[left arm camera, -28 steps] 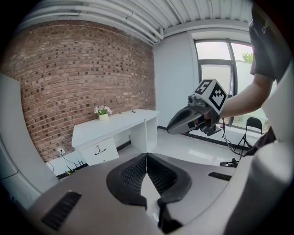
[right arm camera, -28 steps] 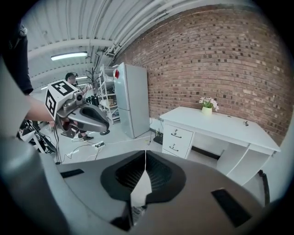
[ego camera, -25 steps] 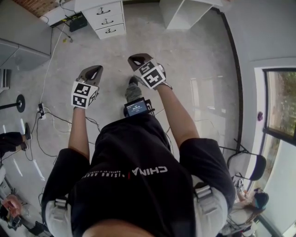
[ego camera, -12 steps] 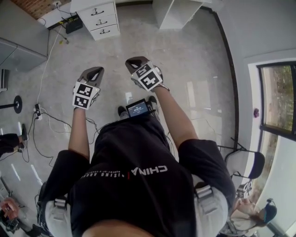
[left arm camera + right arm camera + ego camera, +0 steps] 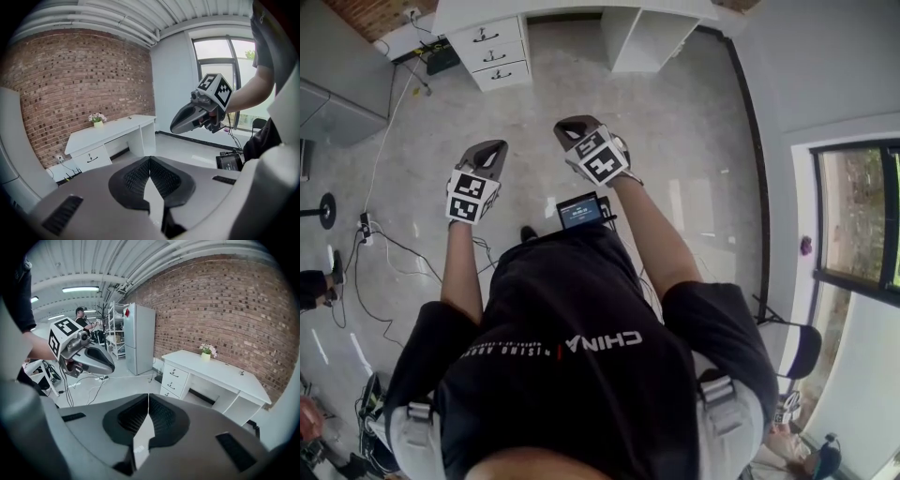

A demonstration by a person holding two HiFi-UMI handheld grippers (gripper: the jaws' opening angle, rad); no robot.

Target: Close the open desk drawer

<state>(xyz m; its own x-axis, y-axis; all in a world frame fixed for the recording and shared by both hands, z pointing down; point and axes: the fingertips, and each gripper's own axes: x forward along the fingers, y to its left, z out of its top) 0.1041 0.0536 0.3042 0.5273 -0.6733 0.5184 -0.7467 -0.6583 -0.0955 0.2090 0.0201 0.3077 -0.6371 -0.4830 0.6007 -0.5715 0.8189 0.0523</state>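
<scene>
The dark ribbed fingers of the left gripper were closed tip to tip with nothing between them. The matching fingers of the right gripper were likewise closed and empty. Both grippers were held in the air above the pale grey floor, the right at 1 o'clock of the left. In the head view, the white rectangular desk stood at 12 o'clock, well apart from both grippers, with its stack of three white drawers at 11 o'clock. Whether any drawer stood open could not be determined. A small potted flower stood on the desk top.
</scene>
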